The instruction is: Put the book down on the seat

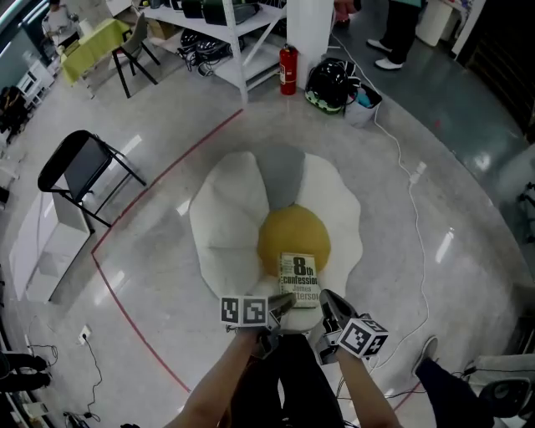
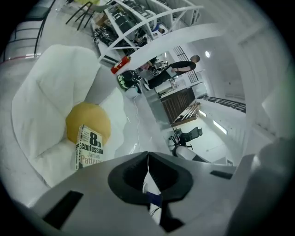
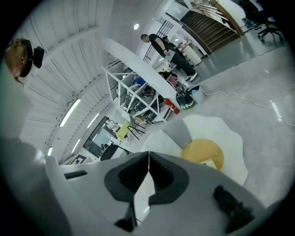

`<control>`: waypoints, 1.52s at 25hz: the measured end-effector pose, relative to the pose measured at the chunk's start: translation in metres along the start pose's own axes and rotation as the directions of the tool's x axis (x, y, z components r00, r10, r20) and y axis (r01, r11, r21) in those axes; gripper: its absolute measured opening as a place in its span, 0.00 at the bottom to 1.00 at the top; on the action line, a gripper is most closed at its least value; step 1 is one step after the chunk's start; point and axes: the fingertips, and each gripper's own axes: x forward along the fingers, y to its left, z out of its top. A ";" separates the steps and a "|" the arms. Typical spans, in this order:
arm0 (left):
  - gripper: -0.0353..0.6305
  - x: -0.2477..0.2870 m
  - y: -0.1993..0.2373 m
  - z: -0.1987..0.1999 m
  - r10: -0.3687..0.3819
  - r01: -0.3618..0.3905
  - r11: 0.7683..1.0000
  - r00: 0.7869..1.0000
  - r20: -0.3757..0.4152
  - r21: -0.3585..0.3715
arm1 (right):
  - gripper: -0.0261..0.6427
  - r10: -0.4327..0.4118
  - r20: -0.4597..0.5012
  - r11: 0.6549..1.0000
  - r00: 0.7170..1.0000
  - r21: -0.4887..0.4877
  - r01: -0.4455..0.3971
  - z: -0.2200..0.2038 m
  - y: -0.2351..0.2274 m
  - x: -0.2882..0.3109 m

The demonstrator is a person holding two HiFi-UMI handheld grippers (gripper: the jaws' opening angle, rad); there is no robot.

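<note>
The book (image 1: 299, 280), a paperback with its printed cover up, lies flat on the yellow middle of the fried-egg-shaped seat (image 1: 226, 226), near the front edge. It shows in the left gripper view as the book (image 2: 89, 147) on the seat (image 2: 41, 101); only a corner of the book (image 3: 209, 162) shows in the right gripper view. My left gripper (image 1: 280, 306) hovers just off the book's near left corner, jaws shut and empty (image 2: 147, 159). My right gripper (image 1: 330, 306) hangs by the near right corner, also shut on nothing (image 3: 148, 159).
A black folding chair (image 1: 79, 171) stands to the left, inside a red floor line (image 1: 167, 171). At the back are a white shelf rack (image 1: 226, 25), a red fire extinguisher (image 1: 287, 69) and a dark helmet (image 1: 330, 84). A white cable (image 1: 414, 217) runs down the right. A person's legs (image 1: 393, 33) stand far back.
</note>
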 end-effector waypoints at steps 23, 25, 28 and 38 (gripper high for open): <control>0.07 -0.089 -0.203 0.024 -0.205 0.038 0.853 0.941 0.268 0.520 | 0.06 0.112 0.259 0.957 0.959 -0.289 -0.034 0.100 0.129 -0.117; 0.07 -0.088 -0.210 0.024 -0.217 0.043 0.847 0.938 0.270 0.530 | 0.06 0.112 0.274 0.953 0.955 -0.303 -0.024 0.102 0.131 -0.124; 0.07 -0.087 -0.217 0.020 -0.227 0.053 0.847 0.936 0.270 0.529 | 0.06 0.092 0.302 0.953 0.949 -0.302 0.004 0.102 0.129 -0.136; 0.07 -0.078 -0.223 0.008 -0.223 0.048 0.833 0.941 0.255 0.552 | 0.06 0.056 0.337 0.964 0.940 -0.262 0.037 0.093 0.115 -0.153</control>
